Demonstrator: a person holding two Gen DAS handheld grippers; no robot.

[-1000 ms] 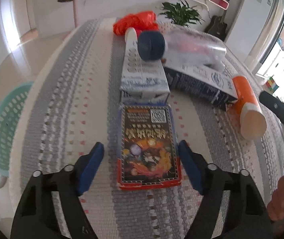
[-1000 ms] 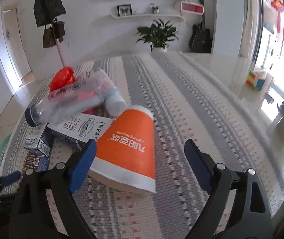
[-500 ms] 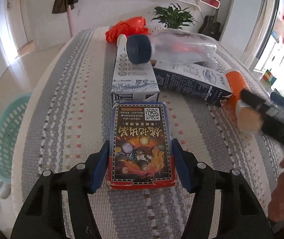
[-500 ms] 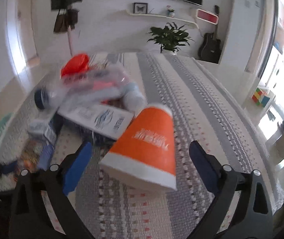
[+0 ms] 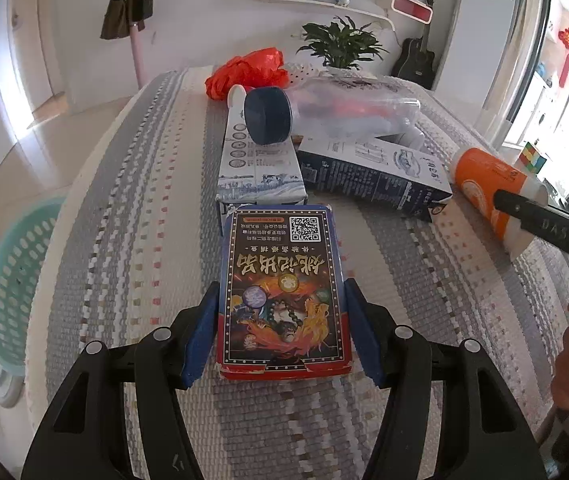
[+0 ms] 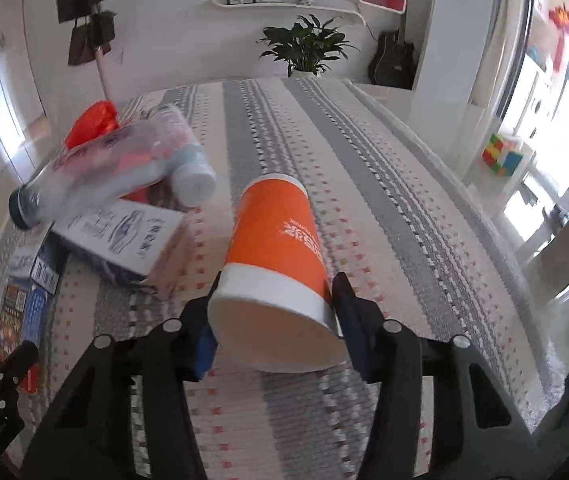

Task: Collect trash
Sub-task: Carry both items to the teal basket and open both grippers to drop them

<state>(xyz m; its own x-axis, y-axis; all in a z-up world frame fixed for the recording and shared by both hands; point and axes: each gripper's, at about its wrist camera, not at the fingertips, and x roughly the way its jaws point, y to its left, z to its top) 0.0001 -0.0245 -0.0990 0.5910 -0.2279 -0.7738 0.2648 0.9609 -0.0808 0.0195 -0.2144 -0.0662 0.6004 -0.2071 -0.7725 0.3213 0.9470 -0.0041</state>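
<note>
Both grippers clamped on trash, striped woven mat beneath.

Left gripper: blue pads pressed to the 2 long sides of the flat red-and-blue printed cardboard box, which lies on the mat. Right gripper: jaws just closing, pads now against the white rim band of the orange paper cup lying on its side, open mouth toward the camera. Beyond the left gripper, touching the box's far end: blue-and-white carton; across it a clear plastic bottle with dark blue cap; right of that a dark blue and white box. Farthest: crumpled red plastic bag. Far left of the left gripper, off the mat: teal perforated basket.
</note>
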